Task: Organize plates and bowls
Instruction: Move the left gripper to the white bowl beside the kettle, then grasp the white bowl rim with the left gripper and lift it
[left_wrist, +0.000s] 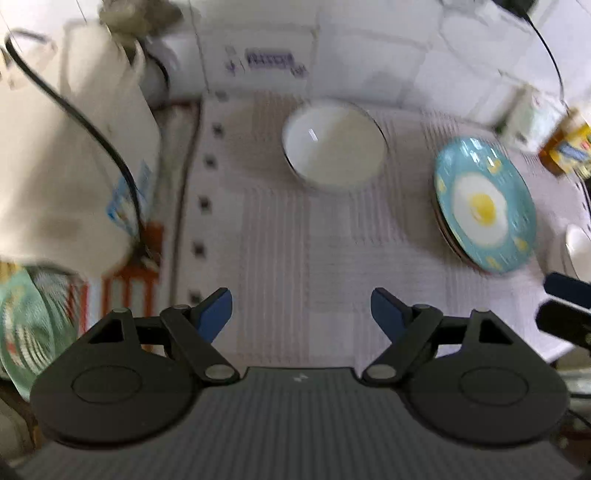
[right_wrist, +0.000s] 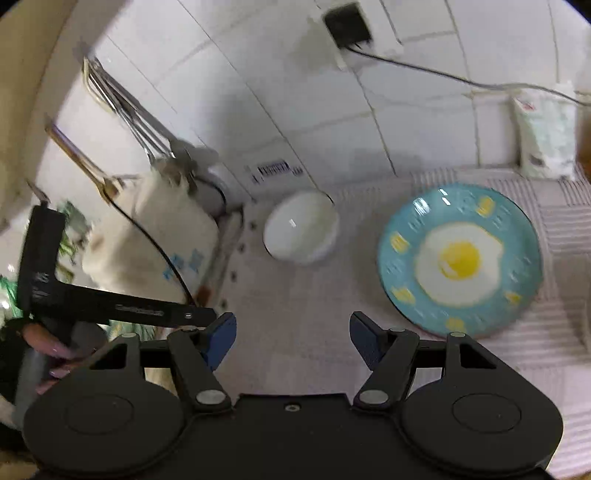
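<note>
A white bowl (left_wrist: 334, 142) stands upright on a pale striped mat (left_wrist: 295, 240), far ahead of my left gripper (left_wrist: 301, 308), which is open and empty. A teal plate with a fried-egg print (left_wrist: 484, 203) tops a small stack to the right. In the right wrist view the bowl (right_wrist: 301, 225) is ahead, left of centre, and the egg plate (right_wrist: 460, 258) is ahead to the right. My right gripper (right_wrist: 293, 334) is open and empty above the mat (right_wrist: 295, 306). The left gripper's body (right_wrist: 92, 299) shows at the left.
A cream bag (left_wrist: 74, 158) with a black cord stands at the left, near a green patterned dish (left_wrist: 29, 325). A honey jar (left_wrist: 565, 147) and white packet (right_wrist: 543, 133) stand at the back right by the tiled wall. Utensils (right_wrist: 122, 107) hang at the left.
</note>
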